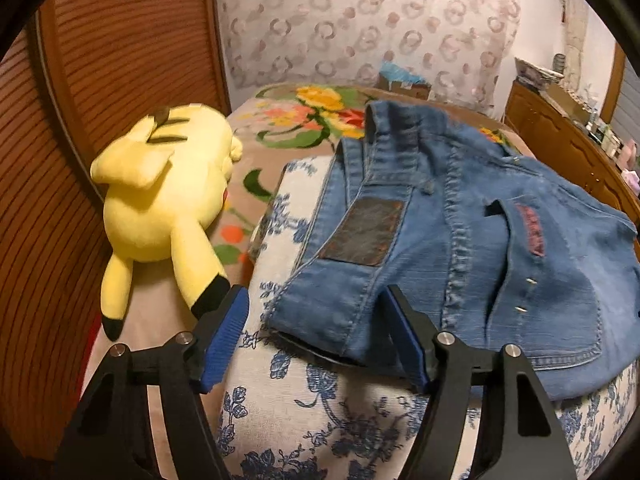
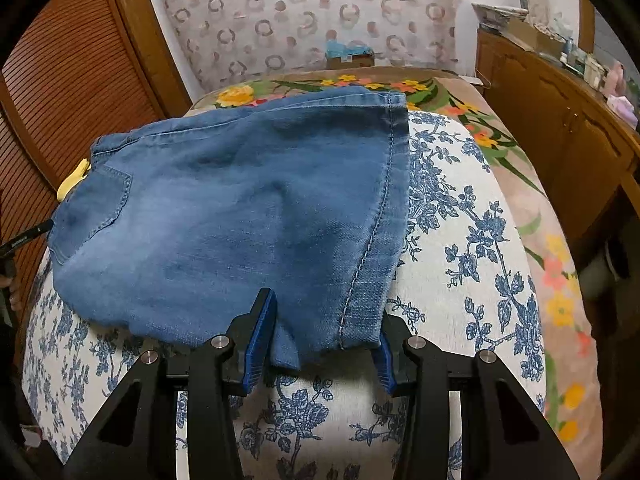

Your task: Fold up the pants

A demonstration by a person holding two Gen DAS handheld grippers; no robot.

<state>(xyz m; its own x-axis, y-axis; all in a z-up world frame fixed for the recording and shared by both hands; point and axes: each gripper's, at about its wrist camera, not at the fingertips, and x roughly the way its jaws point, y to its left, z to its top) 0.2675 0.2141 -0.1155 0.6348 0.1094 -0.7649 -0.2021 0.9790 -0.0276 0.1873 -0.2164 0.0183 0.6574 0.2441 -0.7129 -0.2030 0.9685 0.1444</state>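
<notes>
Far left in the left wrist view: slatted wooden door [image 1: 92, 80], warm orange-brown. Just right of it, yellow plush toy [image 1: 168, 188] lying face down on the floral blanket [image 1: 304, 120], black-tipped ear reaching down toward the left gripper [image 1: 316, 332]. Fingers spread wide, blue pads facing each other, nothing pinched. Left pad [image 1: 226, 340] hanging over the blue-and-white floral cushion [image 1: 312, 412], right pad right at the near waistband corner of the jeans [image 1: 460, 232]; touching or just above, hard to say. Jeans folded and lying on the cushion, waistband end toward this camera, dark leather patch [image 1: 364, 232] face up, back pocket further right. Behind, spotted curtain [image 1: 360, 20]; off to the far right, wooden dresser [image 1: 568, 148] crowded with small items.

Over to the right wrist view, again from the left. Slatted door at the edge, a sliver of yellow plush [image 2: 74, 184] peeking out behind the denim, part of the other tool just showing at the far-left rim. Jeans [image 2: 224, 220] spread across the cushion [image 2: 472, 240], hem edge with its stitched seam running down the right side. Right gripper [image 2: 322, 340] down at the near hem corner, fingers parted and straddling that corner, cloth lying between the blue pads [image 2: 260, 336]. Not closed on it. Farther right, floral blanket [image 2: 560, 280], then the dresser [image 2: 560, 128].
</notes>
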